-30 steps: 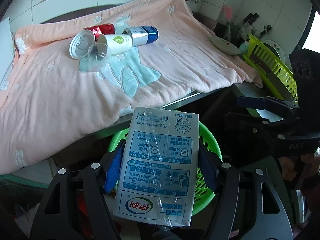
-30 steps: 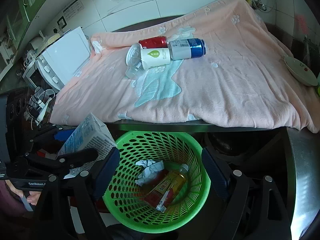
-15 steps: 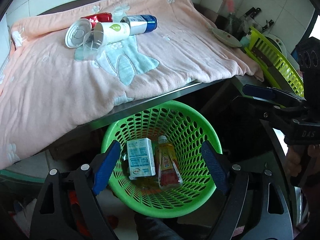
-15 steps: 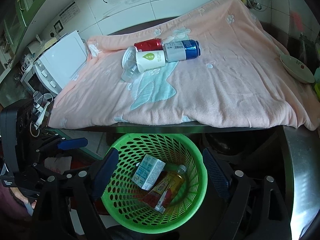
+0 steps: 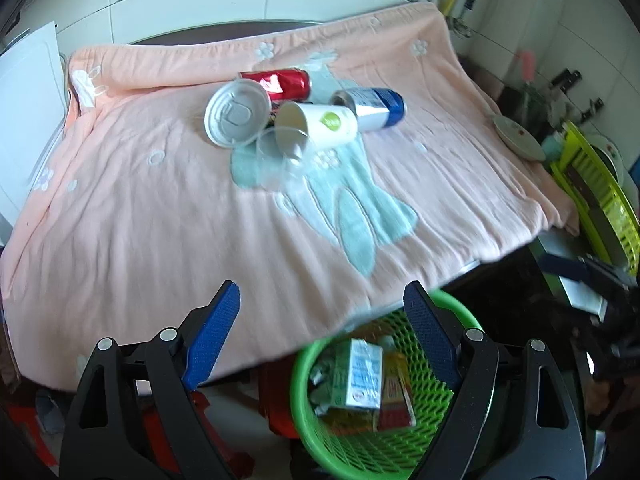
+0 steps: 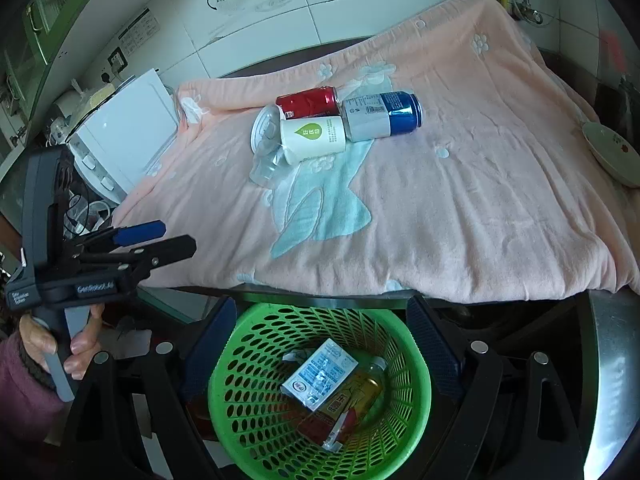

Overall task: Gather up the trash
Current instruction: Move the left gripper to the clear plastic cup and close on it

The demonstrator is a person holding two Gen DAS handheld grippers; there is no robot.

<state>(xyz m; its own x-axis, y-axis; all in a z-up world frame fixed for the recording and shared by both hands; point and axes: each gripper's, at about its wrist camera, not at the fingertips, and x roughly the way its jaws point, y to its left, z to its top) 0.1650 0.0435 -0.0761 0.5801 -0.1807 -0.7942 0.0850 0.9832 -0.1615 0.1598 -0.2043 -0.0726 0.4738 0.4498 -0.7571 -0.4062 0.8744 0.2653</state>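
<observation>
A green basket (image 6: pixel 396 330) stands on the floor below the counter edge. In it lie a white-and-blue milk carton (image 6: pixel 319 374) and a yellow drink bottle (image 6: pixel 362 390). The basket (image 5: pixel 304 412) and carton (image 5: pixel 362 376) also show in the left wrist view. On the pink blanket (image 5: pixel 160 208) lie a red can (image 5: pixel 282 82), a blue-and-silver can (image 5: pixel 370 108), a white paper cup (image 5: pixel 320 124), a silver-lidded can (image 5: pixel 236 114) and a clear plastic cup (image 5: pixel 280 160). My left gripper (image 5: pixel 320 312) is open and empty over the blanket's front edge. My right gripper (image 6: pixel 320 332) is open and empty above the basket.
A white appliance (image 6: pixel 128 132) stands left of the blanket. A small dish (image 6: pixel 610 152) sits at the blanket's right side, and a yellow-green dish rack (image 5: pixel 596 192) is further right. A steel counter (image 6: pixel 608 360) lies right of the basket.
The left gripper let go of the milk carton, which now lies in the basket. The left gripper has then risen and moved left toward the blanket. The right gripper has barely moved.
</observation>
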